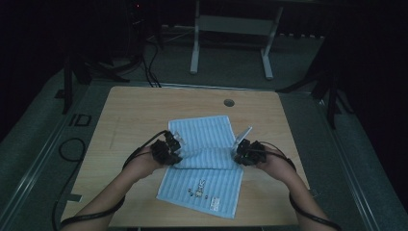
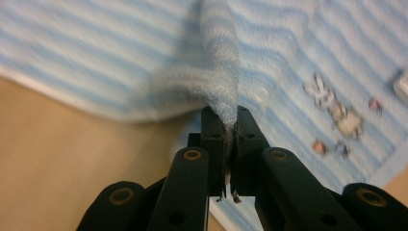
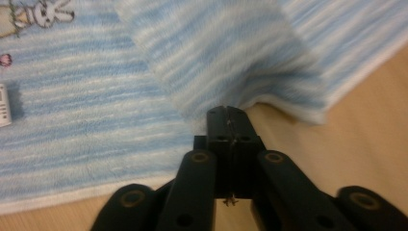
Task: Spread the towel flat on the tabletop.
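Observation:
A light blue striped towel [image 1: 207, 137] lies on the wooden table [image 1: 134, 110], with small embroidered figures [image 1: 199, 185] and a white label [image 1: 215, 203] at its near end. My left gripper [image 1: 178, 154] is shut on the towel's left edge, and a ridge of cloth [image 2: 221, 72] rises from between its jaws [image 2: 230, 120]. My right gripper [image 1: 239, 153] is shut on the right edge, where a fold of towel [image 3: 216, 57] lifts up from the closed jaws [image 3: 227, 113]. Between the two grippers the middle of the towel is bunched and raised.
A round hole [image 1: 229, 102] sits near the table's far edge. Beyond the table stand the white legs of another desk [image 1: 195, 48]. Black cables [image 1: 72, 149] lie on the dark floor at the left. Bare wood surrounds the towel on all sides.

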Motion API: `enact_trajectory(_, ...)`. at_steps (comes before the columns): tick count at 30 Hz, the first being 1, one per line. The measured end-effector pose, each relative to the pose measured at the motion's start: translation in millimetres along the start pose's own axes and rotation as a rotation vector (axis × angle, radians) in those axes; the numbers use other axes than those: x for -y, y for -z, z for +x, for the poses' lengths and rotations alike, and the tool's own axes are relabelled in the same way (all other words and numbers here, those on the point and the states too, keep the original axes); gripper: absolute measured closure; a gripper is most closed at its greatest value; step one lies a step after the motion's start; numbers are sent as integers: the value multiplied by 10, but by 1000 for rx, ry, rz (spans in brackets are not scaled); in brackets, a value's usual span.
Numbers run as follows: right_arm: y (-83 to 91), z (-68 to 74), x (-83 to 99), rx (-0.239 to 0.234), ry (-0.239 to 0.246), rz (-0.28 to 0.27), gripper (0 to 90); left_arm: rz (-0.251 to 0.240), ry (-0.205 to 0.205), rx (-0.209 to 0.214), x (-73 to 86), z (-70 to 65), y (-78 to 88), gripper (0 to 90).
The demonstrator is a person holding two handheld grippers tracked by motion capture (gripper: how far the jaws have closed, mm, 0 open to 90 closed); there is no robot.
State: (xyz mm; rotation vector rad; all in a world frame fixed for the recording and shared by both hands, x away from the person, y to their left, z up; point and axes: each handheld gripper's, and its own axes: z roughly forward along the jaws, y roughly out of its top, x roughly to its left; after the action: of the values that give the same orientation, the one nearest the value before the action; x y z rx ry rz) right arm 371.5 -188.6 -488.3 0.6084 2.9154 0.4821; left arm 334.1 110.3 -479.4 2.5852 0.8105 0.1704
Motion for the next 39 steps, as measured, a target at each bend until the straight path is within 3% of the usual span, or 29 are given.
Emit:
enact_trajectory(1,-59,33,0,-2,-1,8,738,0,0,0,0,0,0,858)
enact_trajectory(2,-131,58,-1,11,-2,20,678,17,13,7,119,13,-49,857)
enact_trajectory(4,-213,60,-13,1,-27,24,629,8,37,17,195,44,-71,857)
enact_trajectory(6,-248,50,-22,-16,-43,19,635,1,53,28,221,64,-75,858)
enact_trajectory(7,-299,51,-48,-56,-50,26,704,-10,63,31,253,84,-68,858)
enact_trajectory(8,-299,51,-48,-56,-50,26,704,-10,63,31,253,84,-68,858)
enact_trajectory(9,-319,85,-74,-72,-28,49,857,-12,59,34,268,82,-70,857)
enact_trajectory(10,-325,115,-83,-71,-1,60,898,-12,63,33,269,79,-74,857)
enact_trajectory(15,-237,245,-93,-87,53,54,900,-4,55,31,271,54,-85,857)
enact_trajectory(17,-144,302,-58,-92,56,27,900,-4,51,30,286,36,-89,857)
enact_trajectory(20,-89,419,24,-97,93,37,900,4,50,30,303,29,-103,857)
enact_trajectory(22,-113,459,67,-36,93,42,893,2,51,35,312,31,-110,857)
enact_trajectory(23,-113,459,67,-36,93,42,893,2,51,35,312,31,-110,857)
enact_trajectory(25,-166,438,105,-13,78,33,682,3,54,36,317,34,-118,857)
enact_trajectory(28,-213,422,99,-26,65,50,661,6,53,40,314,42,-126,857)
enact_trajectory(29,-236,419,95,-17,71,55,731,7,59,39,311,43,-131,857)
enact_trajectory(30,-236,419,95,-17,71,55,731,7,59,39,311,43,-131,857)
enact_trajectory(31,-246,420,89,-7,71,63,808,11,56,34,308,53,-137,857)
enact_trajectory(32,-201,415,81,-27,64,58,871,12,62,32,307,58,-139,857)
enact_trajectory(36,-58,470,107,-45,79,41,880,9,67,38,312,61,-145,857)
enact_trajectory(37,96,549,168,-54,93,20,881,7,64,41,318,47,-155,857)
enact_trajectory(39,176,601,214,-56,104,15,881,10,62,53,333,15,-180,851)
